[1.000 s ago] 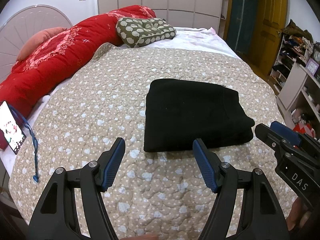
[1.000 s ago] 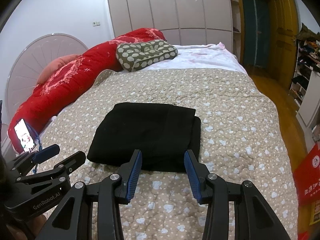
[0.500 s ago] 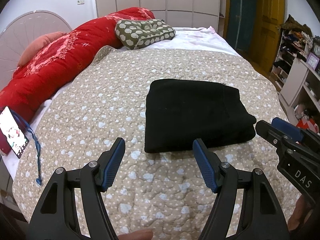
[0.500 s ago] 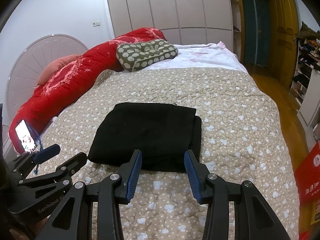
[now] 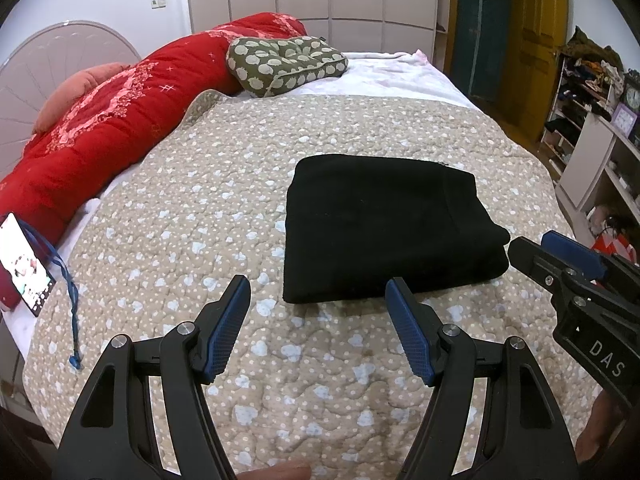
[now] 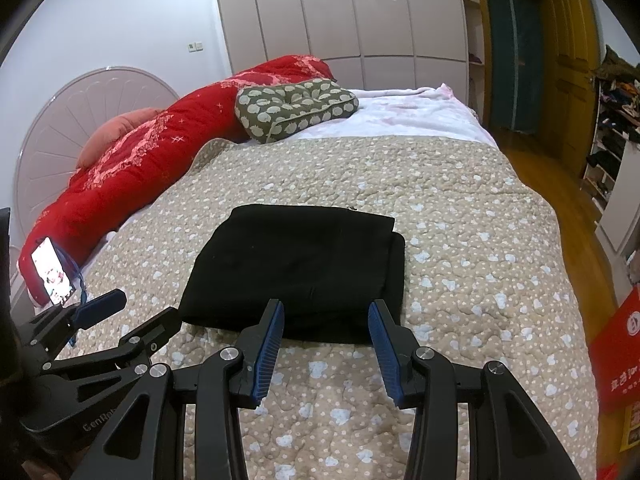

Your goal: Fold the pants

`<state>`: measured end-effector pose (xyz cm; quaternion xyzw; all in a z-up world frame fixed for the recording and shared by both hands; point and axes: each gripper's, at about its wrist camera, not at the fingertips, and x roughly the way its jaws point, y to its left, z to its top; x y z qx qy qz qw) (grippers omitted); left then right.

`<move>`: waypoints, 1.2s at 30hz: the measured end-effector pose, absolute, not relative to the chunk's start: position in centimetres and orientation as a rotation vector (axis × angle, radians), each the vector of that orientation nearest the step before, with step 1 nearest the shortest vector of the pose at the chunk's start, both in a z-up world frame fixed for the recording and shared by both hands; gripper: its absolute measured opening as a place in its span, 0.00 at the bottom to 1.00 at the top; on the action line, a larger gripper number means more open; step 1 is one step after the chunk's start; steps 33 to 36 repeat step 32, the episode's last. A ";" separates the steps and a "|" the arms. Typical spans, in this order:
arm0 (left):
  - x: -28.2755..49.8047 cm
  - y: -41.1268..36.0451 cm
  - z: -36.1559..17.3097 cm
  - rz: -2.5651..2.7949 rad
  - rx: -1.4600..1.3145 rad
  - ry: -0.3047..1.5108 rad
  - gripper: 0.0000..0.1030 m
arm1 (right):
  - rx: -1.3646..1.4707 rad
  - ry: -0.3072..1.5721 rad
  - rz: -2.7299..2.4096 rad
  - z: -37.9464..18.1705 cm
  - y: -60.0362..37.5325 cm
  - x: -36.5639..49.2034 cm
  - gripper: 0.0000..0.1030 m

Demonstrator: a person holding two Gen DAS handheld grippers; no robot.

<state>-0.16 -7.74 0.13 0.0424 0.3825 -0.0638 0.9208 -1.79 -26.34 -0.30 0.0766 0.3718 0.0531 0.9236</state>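
Note:
The black pants [image 5: 384, 224] lie folded into a compact rectangle on the beige quilted bedspread [image 5: 192, 216]; they also show in the right wrist view [image 6: 300, 268]. My left gripper [image 5: 318, 292] is open and empty, hovering above the quilt just short of the bundle's near left corner. My right gripper [image 6: 326, 312] is open and empty over the bundle's near edge. The right gripper also shows in the left wrist view [image 5: 560, 264], at the bundle's right side. The left gripper also shows in the right wrist view [image 6: 104, 308], at the lower left.
A red duvet [image 5: 100, 120] and a green patterned cushion [image 5: 284, 64] lie at the far side of the bed. A lit phone [image 5: 26, 264] with a blue cord lies at the left edge. Shelves [image 5: 592, 128] and a yellow door [image 5: 536, 40] stand to the right.
Both grippers have pulled back and up slightly from the folded pants. The jaws stay open and the bundle has not moved.

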 end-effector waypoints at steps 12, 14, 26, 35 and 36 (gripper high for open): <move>-0.1 -7.8 0.0 -0.135 0.087 0.792 0.69 | 0.154 0.777 0.117 -0.6 -26.3 -1.6 0.41; 0.0 -7.7 -0.2 -0.135 0.086 0.795 0.69 | 0.155 0.778 0.118 -0.6 -26.3 -1.6 0.41; 0.2 -7.8 -0.9 -0.153 0.086 0.814 0.69 | 0.165 0.792 0.112 -1.2 -26.5 -1.5 0.41; 0.2 -7.8 -1.0 -0.186 0.077 0.809 0.69 | 0.173 0.793 0.092 -1.7 -27.7 -1.5 0.41; 0.2 -7.8 -1.0 -0.186 0.077 0.809 0.69 | 0.173 0.793 0.092 -1.7 -27.7 -1.5 0.41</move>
